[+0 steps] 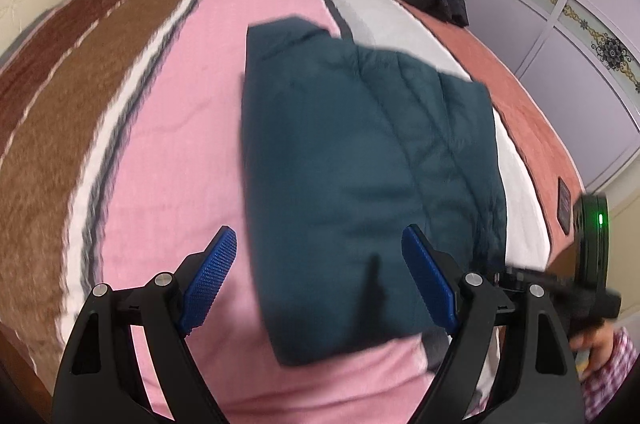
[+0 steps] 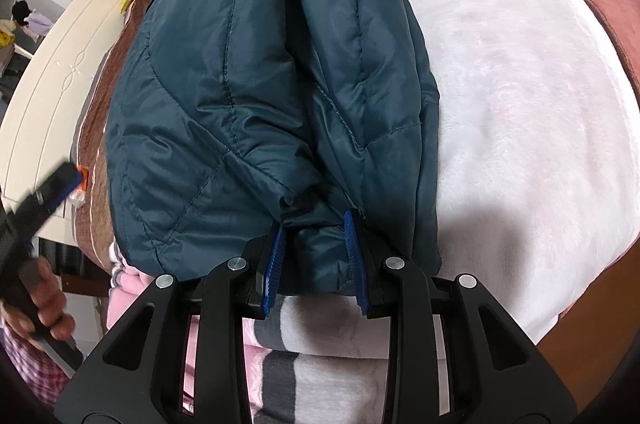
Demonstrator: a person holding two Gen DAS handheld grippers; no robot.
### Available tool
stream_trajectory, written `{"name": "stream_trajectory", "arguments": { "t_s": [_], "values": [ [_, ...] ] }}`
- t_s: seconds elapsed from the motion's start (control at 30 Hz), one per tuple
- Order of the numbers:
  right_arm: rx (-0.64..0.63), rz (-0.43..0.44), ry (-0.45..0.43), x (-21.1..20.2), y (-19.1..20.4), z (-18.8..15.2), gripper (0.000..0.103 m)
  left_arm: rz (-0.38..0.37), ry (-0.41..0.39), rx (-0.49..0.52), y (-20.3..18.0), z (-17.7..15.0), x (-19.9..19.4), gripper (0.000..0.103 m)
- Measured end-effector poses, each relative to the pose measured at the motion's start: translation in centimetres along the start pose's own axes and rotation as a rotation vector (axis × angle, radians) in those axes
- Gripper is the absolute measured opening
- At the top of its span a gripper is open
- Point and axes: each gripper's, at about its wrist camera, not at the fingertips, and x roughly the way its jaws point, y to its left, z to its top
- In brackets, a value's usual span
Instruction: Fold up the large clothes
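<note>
Blurred left view, teal jacket folded on bed, left tool apart, right tool clamped on its near hem.

Motion blur smears the teal quilted jacket and striped blanket in the left wrist view. The right gripper hides the fold it pinches; the left hand is cut off at the edge.

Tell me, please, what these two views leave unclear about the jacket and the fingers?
- Left view: the jacket is motion-blurred, so seams and folds are unreadable.
- Right view: the jacket's far end is cut off by the top edge.
- Right view: the fabric hides the tips of the right gripper fingers.
</note>
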Motion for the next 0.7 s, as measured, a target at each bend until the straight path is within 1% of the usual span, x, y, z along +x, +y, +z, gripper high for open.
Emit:
{"name": "stream_trajectory", "arguments": {
  "t_s": [0.1, 0.17, 0.23, 0.3, 0.37, 0.53, 0.7],
  "values": [
    [-0.009, 0.006, 0.011, 0.1, -0.2, 0.2, 0.029, -0.063, 0.081, -0.064, 0.9, -2.0, 1.0, 0.082],
    [-0.015, 0.007, 0.017, 0.1, -0.3, 0.3, 0.029, -0.068, 0.123, -0.094, 1.5, -3.1, 2.0, 0.082],
    [-0.019, 0.003, 0.022, 0.2, -0.3, 0.6, 0.029, -0.049, 0.154, -0.105, 1.9, -3.9, 3.3, 0.082],
    [-0.025, -0.005, 0.024, 0.3, -0.1, 0.6, 0.029, -0.064, 0.183, -0.153, 2.7, -4.5, 4.5, 0.084],
    [-0.032, -0.016, 0.022, 0.6, 0.2, 0.5, 0.029, -0.081, 0.198, -0.181, 3.3, -4.8, 5.1, 0.085],
    [-0.025, -0.025, 0.002, 0.7, 0.9, 0.1, 0.030, -0.079, 0.207, -0.147, 3.6, -5.1, 5.7, 0.088],
    [-0.011, -0.020, -0.008, 0.5, 1.1, -0.5, 0.030, -0.098, 0.210, -0.155, 4.2, -5.1, 6.3, 0.090]
  ]
}}
